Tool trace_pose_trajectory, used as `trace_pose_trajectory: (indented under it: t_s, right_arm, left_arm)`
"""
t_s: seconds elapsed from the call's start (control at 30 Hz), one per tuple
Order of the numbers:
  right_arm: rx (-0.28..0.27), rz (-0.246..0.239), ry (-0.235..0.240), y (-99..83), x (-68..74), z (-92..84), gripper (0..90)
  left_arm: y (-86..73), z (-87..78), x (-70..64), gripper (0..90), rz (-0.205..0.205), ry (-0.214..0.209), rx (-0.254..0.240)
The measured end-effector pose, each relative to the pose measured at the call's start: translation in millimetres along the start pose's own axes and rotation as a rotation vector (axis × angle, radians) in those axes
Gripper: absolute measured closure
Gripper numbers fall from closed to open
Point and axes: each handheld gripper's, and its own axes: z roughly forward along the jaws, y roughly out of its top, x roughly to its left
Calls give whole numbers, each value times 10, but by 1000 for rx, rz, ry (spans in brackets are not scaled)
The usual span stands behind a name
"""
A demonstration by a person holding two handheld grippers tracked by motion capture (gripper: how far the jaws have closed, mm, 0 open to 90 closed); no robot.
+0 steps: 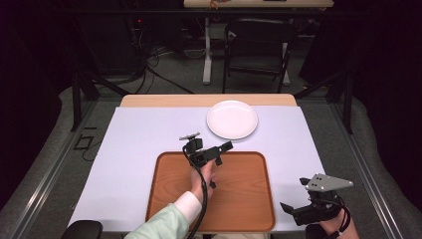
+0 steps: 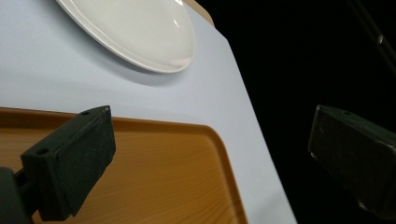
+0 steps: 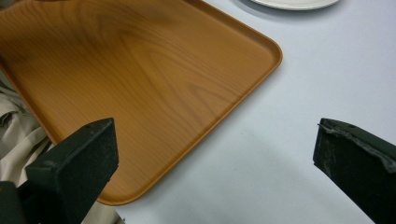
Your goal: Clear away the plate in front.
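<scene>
Both grippers [image 1: 225, 153] [image 1: 291, 211] gape over tray [image 1: 249, 199], pale tablecloth [image 1: 144, 144]; dim room, perhaps a chair [image 1: 259, 45].

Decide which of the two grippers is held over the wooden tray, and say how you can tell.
The left gripper: it hangs open above the far edge of the wooden tray, pointing towards the white plate. The right gripper, also open, sits beside the tray over the white table cover.

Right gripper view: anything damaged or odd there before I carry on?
One thing: the right gripper's right-hand pad looks worn, its inner edge ragged and frayed. Otherwise the tray lies flat and bare on the white table cover, no spill, and the plate sits whole beyond it.
</scene>
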Motion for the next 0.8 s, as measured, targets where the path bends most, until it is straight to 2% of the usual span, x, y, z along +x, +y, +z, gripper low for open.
trace_pose_trajectory:
  t_s: [0.13, 0.17, 0.2, 0.23, 0.3, 0.33, 0.37, 0.4, 0.8]
  right_arm:
    - [-1, 0, 2, -2, 0, -3, 0]
    - [-2, -1, 4, -2, 0, -3, 0]
    - [-2, -1, 4, -2, 0, -3, 0]
    - [-2, -1, 4, -2, 0, -3, 0]
    - [-1, -2, 6, -2, 1, -2, 0]
    - [-3, -4, 6, -3, 1, -3, 0]
    - [-3, -4, 7, -3, 1, -3, 0]
    - [-3, -4, 8, -3, 0, -4, 0]
    - [-8, -9, 14, -5, -1, -7, 0]
  left_arm:
    - [23, 147, 40, 8, -115, 1, -22]
    - [32, 203, 59, 9, -156, -10, -37]
    - [43, 239, 64, 9, -178, -1, -39]
    - [43, 239, 64, 8, -178, -1, -39]
    - [55, 303, 87, 7, -214, -12, -48]
    - [73, 352, 107, 1, -259, -8, -49]
    - [73, 352, 107, 0, -259, -8, -49]
    - [97, 393, 114, 0, -285, 8, -57]
    - [164, 586, 137, 5, -366, 27, -100]
